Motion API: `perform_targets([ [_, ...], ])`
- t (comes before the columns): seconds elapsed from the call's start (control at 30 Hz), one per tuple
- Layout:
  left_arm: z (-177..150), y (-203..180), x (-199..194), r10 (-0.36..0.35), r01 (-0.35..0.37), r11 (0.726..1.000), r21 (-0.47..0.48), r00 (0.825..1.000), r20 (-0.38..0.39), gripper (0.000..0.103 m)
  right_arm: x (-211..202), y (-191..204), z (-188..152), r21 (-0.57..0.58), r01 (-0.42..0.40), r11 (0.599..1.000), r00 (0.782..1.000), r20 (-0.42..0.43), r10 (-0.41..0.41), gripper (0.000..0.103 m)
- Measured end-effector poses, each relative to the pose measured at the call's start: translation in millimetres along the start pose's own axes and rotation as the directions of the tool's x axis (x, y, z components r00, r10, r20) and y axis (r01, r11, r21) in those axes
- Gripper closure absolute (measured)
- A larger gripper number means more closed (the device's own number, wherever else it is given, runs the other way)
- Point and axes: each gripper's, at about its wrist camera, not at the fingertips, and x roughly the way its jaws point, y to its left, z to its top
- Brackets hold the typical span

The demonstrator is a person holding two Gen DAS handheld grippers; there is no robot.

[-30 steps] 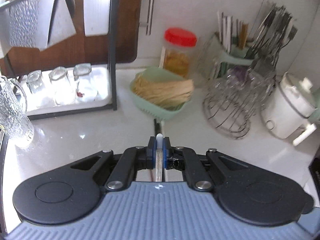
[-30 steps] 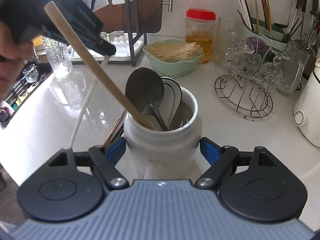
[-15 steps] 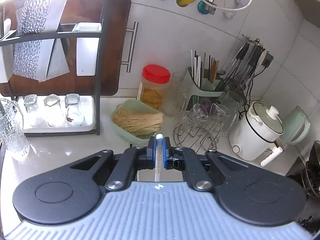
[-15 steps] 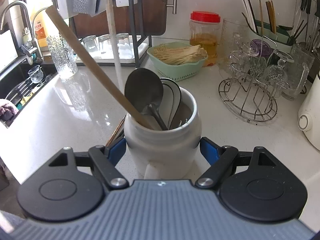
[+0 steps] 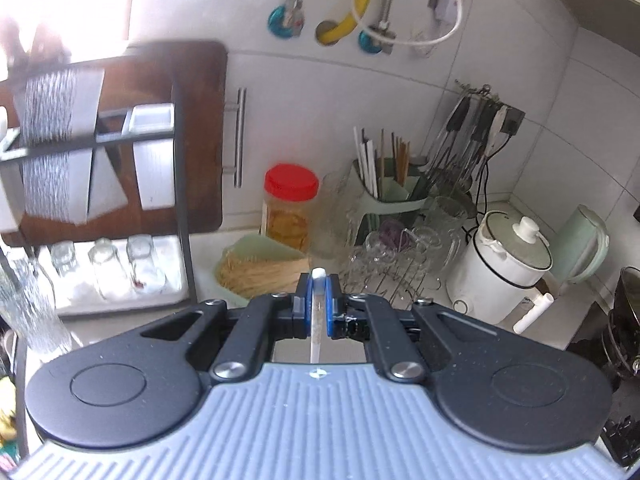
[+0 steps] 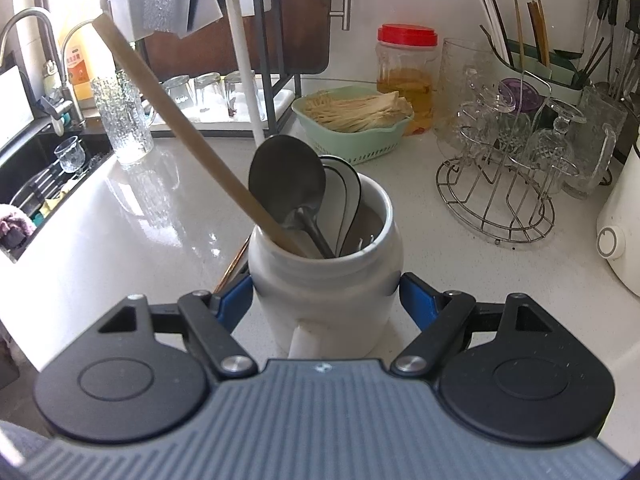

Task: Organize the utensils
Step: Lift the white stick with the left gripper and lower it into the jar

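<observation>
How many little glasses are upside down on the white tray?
3, side by side under the black rack: left, middle, right. A white stick crosses the right one; more may be hidden.

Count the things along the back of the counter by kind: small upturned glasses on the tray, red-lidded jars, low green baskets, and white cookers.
Upturned glasses: 3
Red-lidded jar: 1
Green basket: 1
White cooker: 1
Total: 6
</observation>
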Motion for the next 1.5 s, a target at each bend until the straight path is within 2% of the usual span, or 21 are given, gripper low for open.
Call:
perform_targets([
  [0.2,18,-11,-15,-0.007,0.005,0.999,0.041,0.999,0.035,0.096,0,1,0,0.006,0.008,1.000,1.000,0.001,-0.008,0.021],
  [0.37,32,-22,-19,-0.053,0.050,0.996,0.071,0.998,0.035,0.096,0,1,-1,0.007,0.011,1.000,1.000,0.001,-0.011,0.021],
  [0.63,54,-43,-30,-0.083,0.073,0.989,0.125,0.994,0.075,0.096,0,2,-1,0.008,0.013,1.000,1.000,0.006,-0.013,0.020],
  [0.9,65,-57,-48,-0.108,0.093,0.984,0.152,0.990,0.090,0.096,-1,2,-3,0.016,0.014,1.000,1.000,0.021,-0.014,0.021],
  [1.27,55,-58,-39,-0.145,0.142,0.984,0.103,0.989,0.015,0.096,-1,2,-3,0.019,0.019,1.000,0.999,0.026,-0.020,0.021],
  [1.5,38,-58,-8,-0.145,0.156,0.983,0.095,0.984,-0.108,0.096,-1,2,-4,0.022,0.021,1.000,0.999,0.030,-0.022,0.021],
])
